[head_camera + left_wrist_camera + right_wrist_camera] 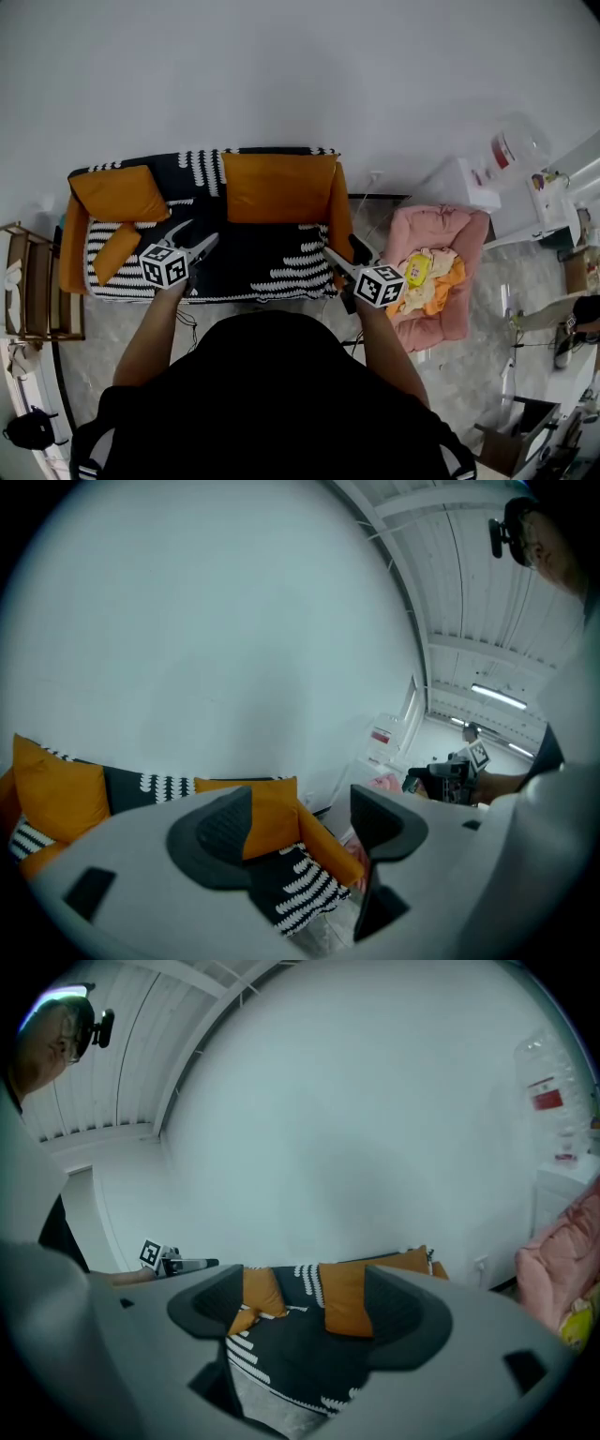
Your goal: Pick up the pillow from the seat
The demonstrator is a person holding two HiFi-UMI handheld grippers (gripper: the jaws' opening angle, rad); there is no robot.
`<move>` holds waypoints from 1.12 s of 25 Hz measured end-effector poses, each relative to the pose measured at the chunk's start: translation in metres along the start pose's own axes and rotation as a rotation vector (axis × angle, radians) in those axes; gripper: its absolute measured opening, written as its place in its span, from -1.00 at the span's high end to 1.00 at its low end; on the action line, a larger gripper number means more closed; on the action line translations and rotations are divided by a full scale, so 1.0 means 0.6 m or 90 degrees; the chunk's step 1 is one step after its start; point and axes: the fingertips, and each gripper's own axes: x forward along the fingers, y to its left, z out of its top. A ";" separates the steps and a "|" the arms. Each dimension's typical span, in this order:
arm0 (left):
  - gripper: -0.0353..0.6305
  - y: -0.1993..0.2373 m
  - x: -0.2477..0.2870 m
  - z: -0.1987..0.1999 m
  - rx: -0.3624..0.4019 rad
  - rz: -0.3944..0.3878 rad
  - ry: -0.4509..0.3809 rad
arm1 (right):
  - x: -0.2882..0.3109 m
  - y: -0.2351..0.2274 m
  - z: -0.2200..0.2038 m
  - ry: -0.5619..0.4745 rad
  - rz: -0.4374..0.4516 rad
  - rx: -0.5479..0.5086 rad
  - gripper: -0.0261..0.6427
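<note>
Two pairs of jaws, and both stand apart with nothing between them. The left gripper [197,237] hangs over the front edge of the seat, and the right gripper [337,255] is out by the right-hand arm of the black sofa with white zigzag stripes [262,248]. Neither touches anything yet. The small orange fabric pillow [117,251] lies flat on the seat at the far left end, just beside the left arm, nearer the left gripper and well apart from the right one. Behind it a bigger orange cushion [120,192] leans on the backrest, and a large square orange cushion [279,187] stands against the back towards the right. To my eye the first risk is choosing wrongly: all three are the same orange, and the left gripper's own view looks through its jaws at the square cushion, not at the one on the seat. The pillow is also soft and plump, so a shallow pinch on a corner may slide off as it lifts. Coming down too deep could nip the loose striped cover and drag it up with the pillow. Off to the right a pink plush bed [441,234] holds yellow and orange cloth, and a wide swing of the right gripper could brush it.
</note>
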 end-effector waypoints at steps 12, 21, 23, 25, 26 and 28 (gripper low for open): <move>-0.11 0.056 0.008 0.020 -0.004 -0.032 0.002 | 0.045 0.031 -0.005 0.005 -0.015 0.006 -0.25; -0.11 0.064 0.014 0.006 -0.011 -0.034 0.020 | 0.054 0.016 -0.004 0.005 -0.022 0.023 -0.25; -0.11 0.062 0.019 0.003 -0.013 -0.034 0.025 | 0.058 0.010 -0.003 0.006 -0.021 0.026 -0.25; -0.11 0.060 0.026 0.000 -0.014 -0.035 0.030 | 0.062 0.000 -0.002 0.007 -0.021 0.031 -0.25; -0.11 0.058 0.030 -0.002 -0.014 -0.035 0.032 | 0.063 -0.006 -0.001 0.007 -0.020 0.033 -0.25; -0.11 0.056 0.039 -0.002 -0.015 -0.033 0.035 | 0.067 -0.018 0.002 0.006 -0.020 0.036 -0.25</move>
